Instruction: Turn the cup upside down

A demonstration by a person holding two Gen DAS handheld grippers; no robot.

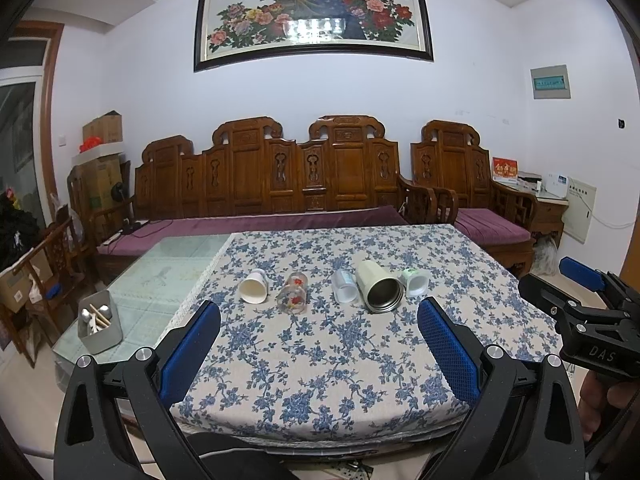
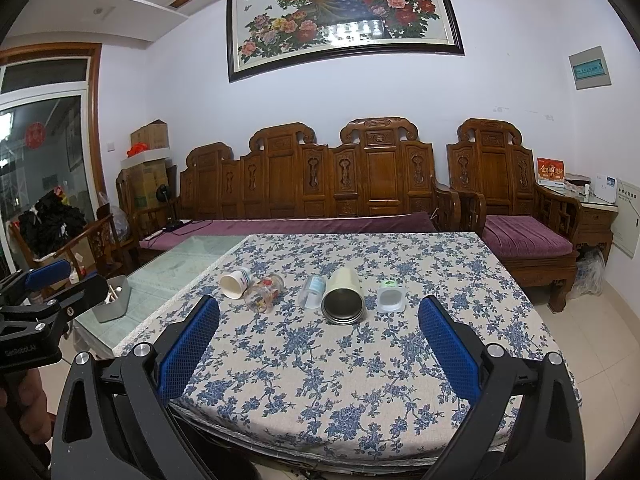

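Several cups lie on their sides in a row on the floral tablecloth (image 1: 320,360), mouths toward me: a white paper cup (image 1: 253,288), a glass with red flowers (image 1: 294,294), a clear plastic cup (image 1: 344,286), a cream steel tumbler (image 1: 378,286) and a small white cup (image 1: 416,281). They show in the right wrist view too: paper cup (image 2: 235,282), flowered glass (image 2: 264,292), clear cup (image 2: 311,291), tumbler (image 2: 343,297), small white cup (image 2: 389,296). My left gripper (image 1: 319,322) is open and empty, short of the row. My right gripper (image 2: 319,320) is open and empty, also short of it.
A grey holder with utensils (image 1: 99,320) stands on the bare glass part of the table (image 1: 168,268) at the left. A carved wooden sofa (image 1: 280,184) with purple cushions runs behind the table. The right gripper's body shows at the right edge (image 1: 592,320).
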